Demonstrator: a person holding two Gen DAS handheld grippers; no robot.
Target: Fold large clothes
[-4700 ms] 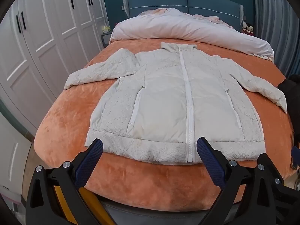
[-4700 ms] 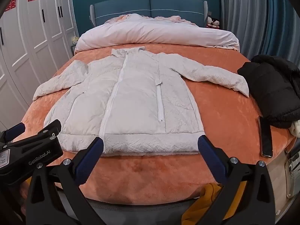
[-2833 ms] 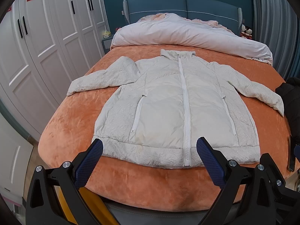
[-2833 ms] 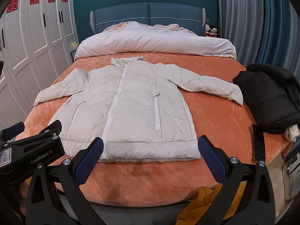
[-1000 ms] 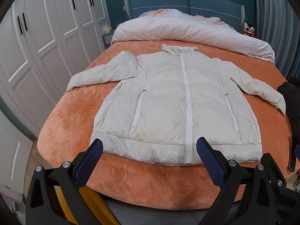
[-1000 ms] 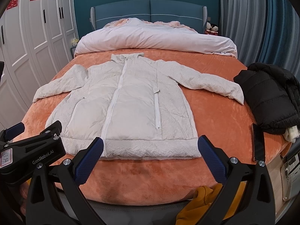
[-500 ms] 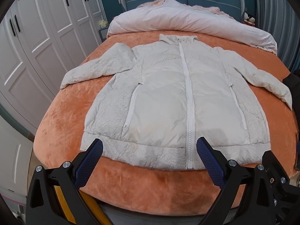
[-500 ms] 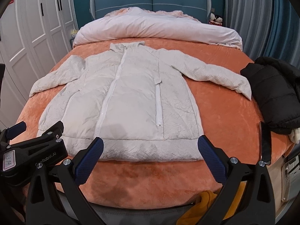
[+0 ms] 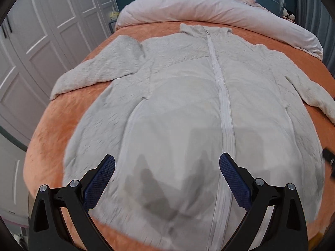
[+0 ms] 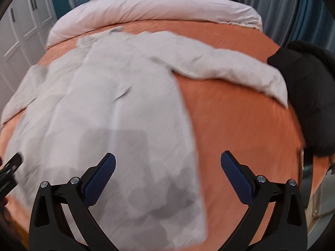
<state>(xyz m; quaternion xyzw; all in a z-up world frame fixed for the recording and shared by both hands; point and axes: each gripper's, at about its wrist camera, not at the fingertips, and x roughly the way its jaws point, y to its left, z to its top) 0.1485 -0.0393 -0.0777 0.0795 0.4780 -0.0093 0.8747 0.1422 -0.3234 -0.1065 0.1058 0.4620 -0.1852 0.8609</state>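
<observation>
A large white quilted jacket [image 9: 188, 108] lies flat, zipped, on the orange bedspread [image 9: 52, 125], collar toward the headboard and both sleeves spread outward. My left gripper [image 9: 167, 177] hovers open over the jacket's lower front, left of the zipper [image 9: 225, 115], with its shadow on the fabric. My right gripper [image 10: 167, 177] is open above the jacket's [image 10: 117, 115] right hem edge, one finger over fabric, the other over bare bedspread [image 10: 240, 125]. The right sleeve [image 10: 230, 73] stretches toward a black garment. Neither gripper holds anything. The right view is motion-blurred.
A black coat [image 10: 309, 96] lies at the bed's right edge, touching the sleeve cuff. A rolled pale duvet [image 9: 209, 6] runs across the head of the bed. White wardrobe doors [image 9: 31, 41] stand at left. The other gripper's tip [image 10: 10, 169] shows at left.
Both grippers have moved forward and down from the foot of the bed to just over the jacket's lower part. The jacket has not moved. Both stay open.
</observation>
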